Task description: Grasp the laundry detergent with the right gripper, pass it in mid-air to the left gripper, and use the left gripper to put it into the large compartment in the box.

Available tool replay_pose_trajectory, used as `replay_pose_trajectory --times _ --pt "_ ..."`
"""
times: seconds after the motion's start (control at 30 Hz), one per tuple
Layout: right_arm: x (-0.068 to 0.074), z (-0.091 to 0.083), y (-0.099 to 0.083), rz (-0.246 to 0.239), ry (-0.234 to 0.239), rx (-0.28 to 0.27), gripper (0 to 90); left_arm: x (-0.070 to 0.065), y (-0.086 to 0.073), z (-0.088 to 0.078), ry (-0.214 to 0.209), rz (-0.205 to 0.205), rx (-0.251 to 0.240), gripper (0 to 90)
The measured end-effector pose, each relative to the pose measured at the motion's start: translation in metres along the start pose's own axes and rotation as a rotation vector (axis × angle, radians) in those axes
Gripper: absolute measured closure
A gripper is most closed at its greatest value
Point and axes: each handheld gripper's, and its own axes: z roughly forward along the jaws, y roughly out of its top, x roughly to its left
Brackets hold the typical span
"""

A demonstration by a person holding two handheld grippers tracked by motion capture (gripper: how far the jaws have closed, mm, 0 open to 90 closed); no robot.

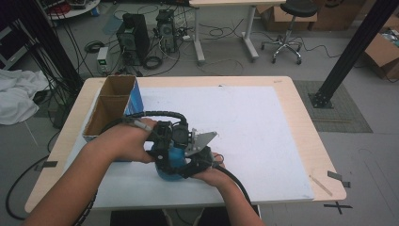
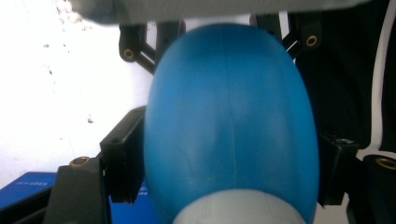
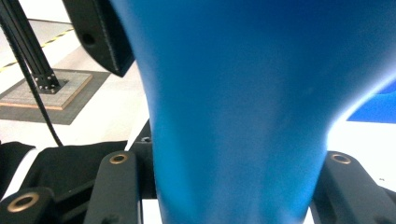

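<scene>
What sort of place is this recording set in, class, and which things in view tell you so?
Most likely a lab or workshop: desktop computer towers stand on the floor among loose cables, with a rolling stool and cardboard boxes around a work table.

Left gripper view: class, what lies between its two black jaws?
A blue rounded object with a pale grey end sits between the left gripper's jaws, whose pads flank its sides in the left gripper view.

Lab: computer towers (image 1: 133, 33), floor cables (image 1: 221, 33), cardboard boxes (image 1: 383, 54).
</scene>
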Motion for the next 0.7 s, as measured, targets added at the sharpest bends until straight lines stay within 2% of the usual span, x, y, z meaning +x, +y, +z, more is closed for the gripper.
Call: replay_pose_trajectory --times 0.7 --pt "0.0006 0.0006 -0.0004 0.010 -0.002 0.003 46.7 0.0006 0.0009 0.0004 -0.007 -0.005 -0.009 37.7"
